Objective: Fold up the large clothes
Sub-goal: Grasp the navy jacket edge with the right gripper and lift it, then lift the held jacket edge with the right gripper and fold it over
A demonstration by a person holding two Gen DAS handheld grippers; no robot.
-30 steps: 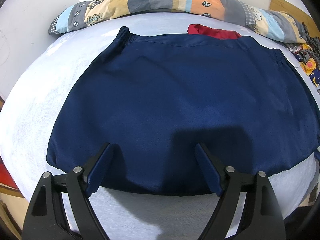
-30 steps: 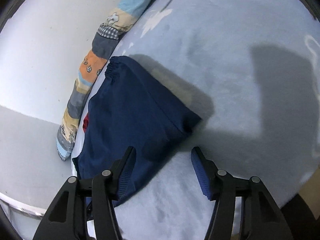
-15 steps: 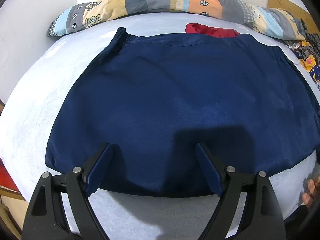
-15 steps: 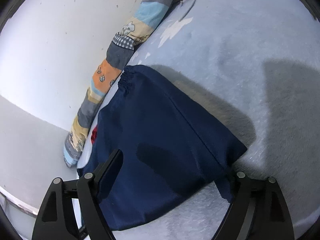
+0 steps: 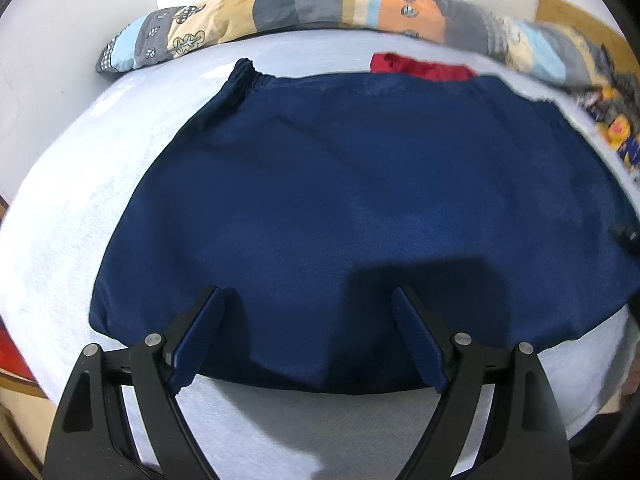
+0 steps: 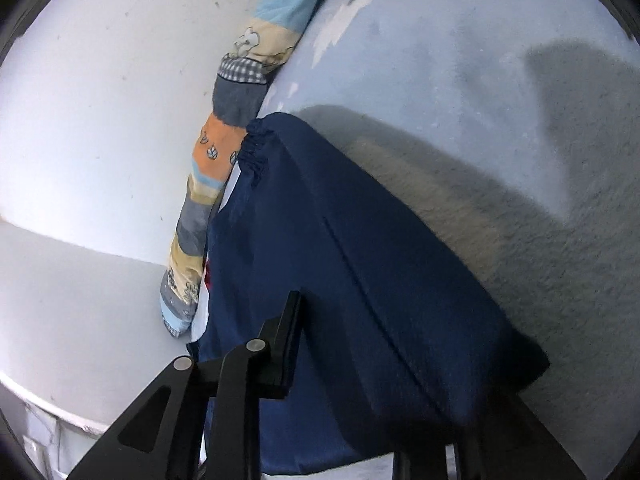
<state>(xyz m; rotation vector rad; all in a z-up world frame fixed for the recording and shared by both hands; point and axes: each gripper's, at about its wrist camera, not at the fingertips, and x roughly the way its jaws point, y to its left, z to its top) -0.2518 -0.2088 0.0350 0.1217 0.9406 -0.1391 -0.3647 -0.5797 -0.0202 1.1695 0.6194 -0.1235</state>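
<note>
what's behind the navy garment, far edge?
A red cloth pokes out behind the navy garment, with a patchwork bolster along the wall beyond. Most of the red cloth is covered, so what it is stays unclear.

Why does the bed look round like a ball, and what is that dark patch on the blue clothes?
Left wrist view: the fisheye lens bends the bed into a dome; the dark patch on the blue garment is a shadow just beyond the left gripper; the right edge is motion-blurred. Right wrist view: the bolster curves the same way, and big soft shadows fall on the bed beside the garment.
</note>
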